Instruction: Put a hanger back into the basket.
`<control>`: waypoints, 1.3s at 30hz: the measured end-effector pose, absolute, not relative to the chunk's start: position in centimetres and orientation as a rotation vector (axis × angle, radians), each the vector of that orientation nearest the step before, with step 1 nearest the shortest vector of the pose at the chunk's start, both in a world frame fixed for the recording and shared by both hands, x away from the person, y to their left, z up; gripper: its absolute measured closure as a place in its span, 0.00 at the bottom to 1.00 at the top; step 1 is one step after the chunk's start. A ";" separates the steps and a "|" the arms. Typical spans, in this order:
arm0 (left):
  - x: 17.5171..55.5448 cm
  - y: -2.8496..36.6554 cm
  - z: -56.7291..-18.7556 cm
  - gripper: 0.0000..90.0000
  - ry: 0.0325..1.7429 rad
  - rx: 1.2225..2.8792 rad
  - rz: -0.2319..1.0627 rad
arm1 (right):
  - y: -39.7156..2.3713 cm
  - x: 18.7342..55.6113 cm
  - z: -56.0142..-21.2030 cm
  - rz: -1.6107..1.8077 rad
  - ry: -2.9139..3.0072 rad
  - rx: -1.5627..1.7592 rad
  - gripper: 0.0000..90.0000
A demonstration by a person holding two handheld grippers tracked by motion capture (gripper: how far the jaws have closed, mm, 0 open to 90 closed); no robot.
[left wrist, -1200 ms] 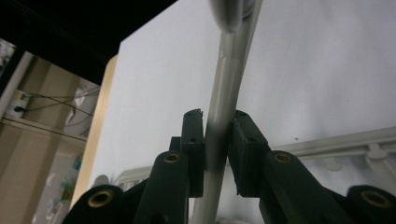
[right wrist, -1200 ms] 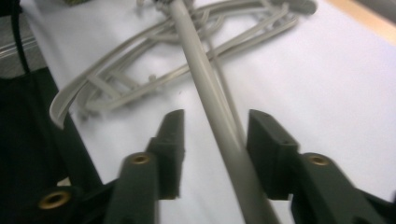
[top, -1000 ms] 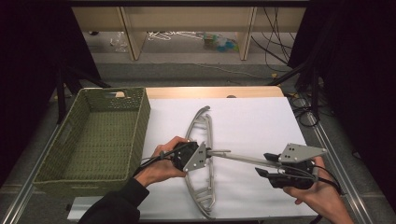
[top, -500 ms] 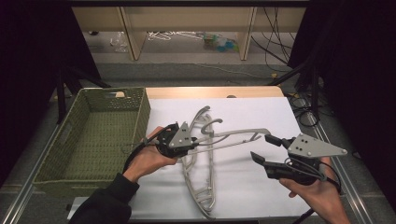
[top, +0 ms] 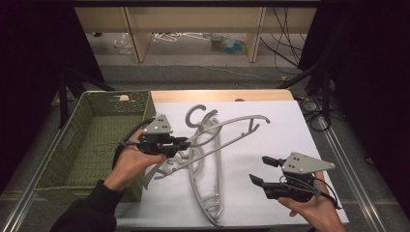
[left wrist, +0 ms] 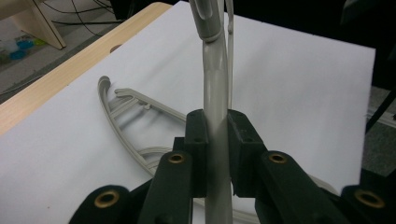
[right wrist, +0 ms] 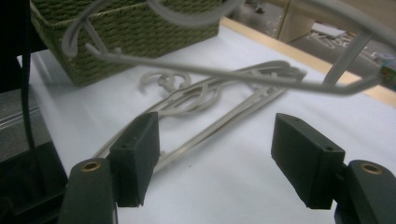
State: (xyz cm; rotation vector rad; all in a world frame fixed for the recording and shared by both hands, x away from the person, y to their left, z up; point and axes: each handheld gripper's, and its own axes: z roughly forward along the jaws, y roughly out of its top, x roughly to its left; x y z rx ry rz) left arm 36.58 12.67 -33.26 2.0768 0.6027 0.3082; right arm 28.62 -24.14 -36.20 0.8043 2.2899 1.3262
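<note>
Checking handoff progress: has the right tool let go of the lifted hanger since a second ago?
Yes. The right tool is open and has drawn back toward the white sheet's near edge, while the left tool holds the lifted hanger.

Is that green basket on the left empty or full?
Empty: the basket shows only its bare woven floor; both hangers are outside it.

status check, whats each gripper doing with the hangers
Left hand-held gripper shut on raised hanger. Right hand-held gripper open, holding nothing. Second hanger flat on white table; basket at left.

Green woven basket (top: 72,145) at the white table's (top: 285,140) left edge; shelving (top: 193,19) beyond.
</note>
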 end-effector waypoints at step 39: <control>38.4 29.8 -30.0 0.88 0.931 1.815 0.488 | -22.8 29.5 -39.3 1.283 2.379 0.856 0.27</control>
